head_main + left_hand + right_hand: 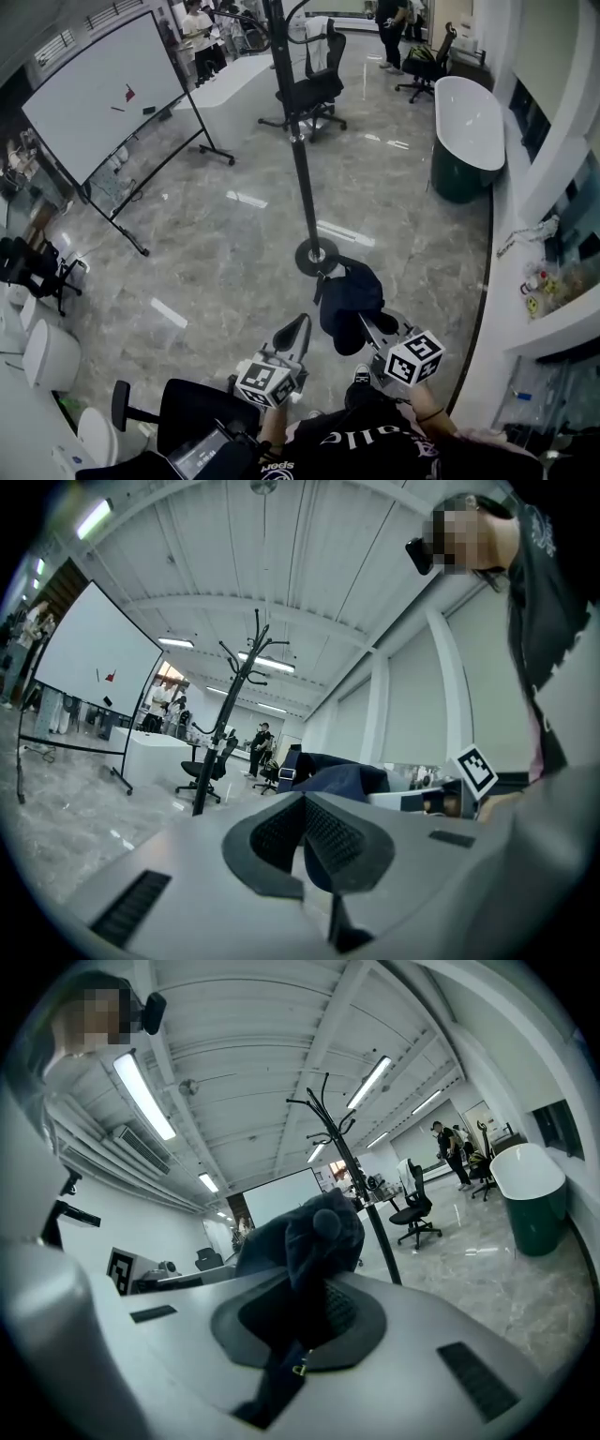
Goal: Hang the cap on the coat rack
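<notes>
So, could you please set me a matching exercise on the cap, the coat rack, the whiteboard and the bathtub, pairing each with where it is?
Things:
1 cap
2 coat rack
3 whiteboard
4 bathtub

Places:
A upper right of the head view
B clamped in the right tongs
C upper left of the head view
D upright in the middle of the head view, just beyond the cap

Pairs: 1-B; 2-D; 3-C; 4-A

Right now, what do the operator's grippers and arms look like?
Left gripper and right gripper: light grey bodies, dark textured fingers, each carrying a cube of black-and-white square markers. Black T-shirt with white lettering; dark band on the right wrist.
</notes>
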Demonstrator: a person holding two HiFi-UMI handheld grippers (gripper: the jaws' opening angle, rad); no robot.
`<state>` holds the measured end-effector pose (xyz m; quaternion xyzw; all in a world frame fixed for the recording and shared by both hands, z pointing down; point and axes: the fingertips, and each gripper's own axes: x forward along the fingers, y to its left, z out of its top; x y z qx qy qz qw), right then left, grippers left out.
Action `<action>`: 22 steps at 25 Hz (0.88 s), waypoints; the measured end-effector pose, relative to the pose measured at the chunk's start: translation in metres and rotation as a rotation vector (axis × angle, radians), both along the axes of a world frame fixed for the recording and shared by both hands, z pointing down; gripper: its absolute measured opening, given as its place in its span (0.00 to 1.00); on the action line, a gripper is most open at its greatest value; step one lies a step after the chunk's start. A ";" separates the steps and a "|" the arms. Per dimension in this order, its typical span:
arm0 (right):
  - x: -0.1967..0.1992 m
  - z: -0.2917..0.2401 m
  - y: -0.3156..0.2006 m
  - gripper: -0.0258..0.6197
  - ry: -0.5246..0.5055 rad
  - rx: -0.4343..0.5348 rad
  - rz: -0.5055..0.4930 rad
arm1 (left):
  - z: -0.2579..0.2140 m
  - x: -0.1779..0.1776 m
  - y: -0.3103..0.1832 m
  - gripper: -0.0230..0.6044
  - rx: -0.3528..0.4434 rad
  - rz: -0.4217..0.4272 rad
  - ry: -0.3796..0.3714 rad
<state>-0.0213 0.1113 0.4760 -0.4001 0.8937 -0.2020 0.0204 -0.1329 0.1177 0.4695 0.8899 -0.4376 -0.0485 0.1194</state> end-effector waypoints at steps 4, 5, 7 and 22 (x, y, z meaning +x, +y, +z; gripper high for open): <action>0.031 -0.002 -0.039 0.08 -0.004 0.013 -0.021 | 0.003 0.032 -0.034 0.03 0.011 -0.013 -0.021; 0.039 -0.001 -0.047 0.08 -0.003 0.013 -0.027 | 0.004 0.040 -0.042 0.03 0.011 -0.018 -0.028; 0.052 0.000 -0.061 0.08 -0.003 0.014 -0.043 | 0.003 0.054 -0.055 0.03 0.016 -0.030 -0.037; 0.097 0.026 -0.127 0.08 -0.053 -0.047 -0.063 | 0.019 0.113 -0.111 0.03 -0.075 -0.004 -0.091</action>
